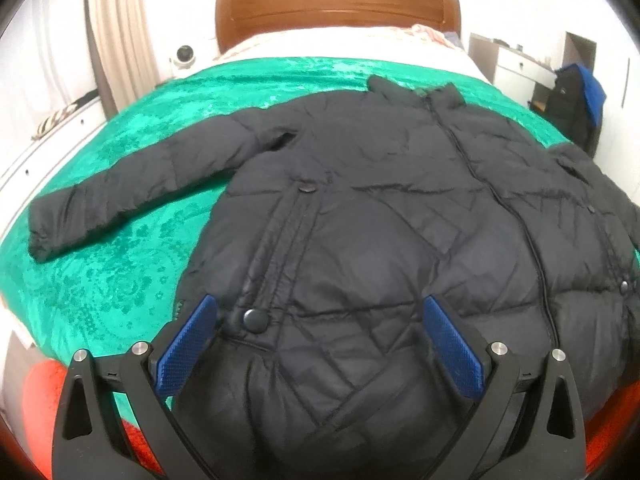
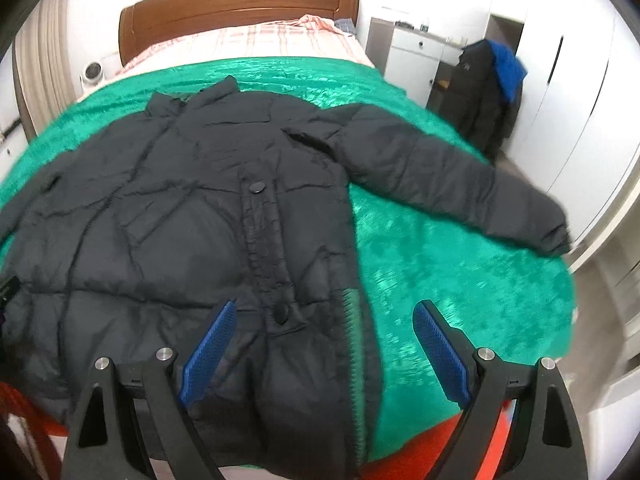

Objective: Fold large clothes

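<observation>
A black quilted puffer jacket (image 1: 380,208) lies flat, front up, on a green blanket (image 1: 120,264) over the bed. Its left sleeve (image 1: 132,184) stretches out to the left. In the right wrist view the jacket (image 2: 180,220) fills the left and middle, and its other sleeve (image 2: 452,184) reaches right toward the bed edge. My left gripper (image 1: 320,340) is open and empty above the jacket's lower hem. My right gripper (image 2: 324,344) is open and empty above the hem's right side, near a snap button (image 2: 281,312).
A wooden headboard (image 1: 336,8) and plaid bedding (image 2: 256,40) are at the far end. A white cabinet (image 2: 416,56) and dark clothes with a blue piece (image 2: 492,88) stand to the right of the bed. Red fabric (image 1: 44,400) shows under the blanket's near edge.
</observation>
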Demonstrator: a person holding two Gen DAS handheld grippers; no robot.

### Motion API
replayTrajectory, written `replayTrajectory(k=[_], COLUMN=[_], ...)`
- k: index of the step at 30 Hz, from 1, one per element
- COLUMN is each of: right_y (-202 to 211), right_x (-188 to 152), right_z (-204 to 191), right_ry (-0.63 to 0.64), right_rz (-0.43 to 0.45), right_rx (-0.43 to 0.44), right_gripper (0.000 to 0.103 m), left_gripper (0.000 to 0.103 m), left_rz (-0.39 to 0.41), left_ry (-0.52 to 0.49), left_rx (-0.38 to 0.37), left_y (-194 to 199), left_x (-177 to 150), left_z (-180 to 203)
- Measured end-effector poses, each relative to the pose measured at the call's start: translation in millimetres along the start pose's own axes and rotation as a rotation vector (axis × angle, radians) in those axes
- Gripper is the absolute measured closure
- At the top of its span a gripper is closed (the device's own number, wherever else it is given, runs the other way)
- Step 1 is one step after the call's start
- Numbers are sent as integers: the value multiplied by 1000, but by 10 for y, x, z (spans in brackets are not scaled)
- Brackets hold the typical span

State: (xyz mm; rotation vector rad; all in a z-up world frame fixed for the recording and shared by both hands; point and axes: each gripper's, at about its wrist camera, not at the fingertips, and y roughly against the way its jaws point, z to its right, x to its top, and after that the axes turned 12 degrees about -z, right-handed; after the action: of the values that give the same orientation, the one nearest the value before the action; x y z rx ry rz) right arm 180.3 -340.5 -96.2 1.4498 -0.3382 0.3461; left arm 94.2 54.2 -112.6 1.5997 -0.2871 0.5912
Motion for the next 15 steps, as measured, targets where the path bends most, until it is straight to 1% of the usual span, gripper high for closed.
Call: replayTrajectory(k=[4, 5, 6, 8, 9, 11, 13, 15], right_y=[-86, -105, -137, -179, -217, -291, -416, -612], right_x=[-5, -2, 18, 73, 110, 147, 127, 53], right_z=[125, 190, 314, 557, 783, 1260, 1834, 2373], right_ry=[-54, -80, -120, -183, -245, -391, -580, -769], right_rz=[-15, -15, -10, 9, 30, 72, 116, 134], right_rx=[62, 95, 165, 259, 300, 330, 370, 401], right_gripper=[14, 14, 14, 14, 14, 14, 14, 14], left_gripper=[0, 0, 0, 0, 0, 0, 0, 0], left_rz=[12, 13, 13, 9, 6, 6, 8, 7], left_ry=[17, 18, 16, 12, 10, 10, 19, 31], left_rx=[5, 7, 11, 19, 22, 24, 23, 19], left_y=[16, 15, 11, -1, -11, -15, -17, -21], left_x=[6, 6, 5, 5, 6, 1, 7, 13], left_z=[-15, -15, -12, -8, -9, -12, -27, -44])
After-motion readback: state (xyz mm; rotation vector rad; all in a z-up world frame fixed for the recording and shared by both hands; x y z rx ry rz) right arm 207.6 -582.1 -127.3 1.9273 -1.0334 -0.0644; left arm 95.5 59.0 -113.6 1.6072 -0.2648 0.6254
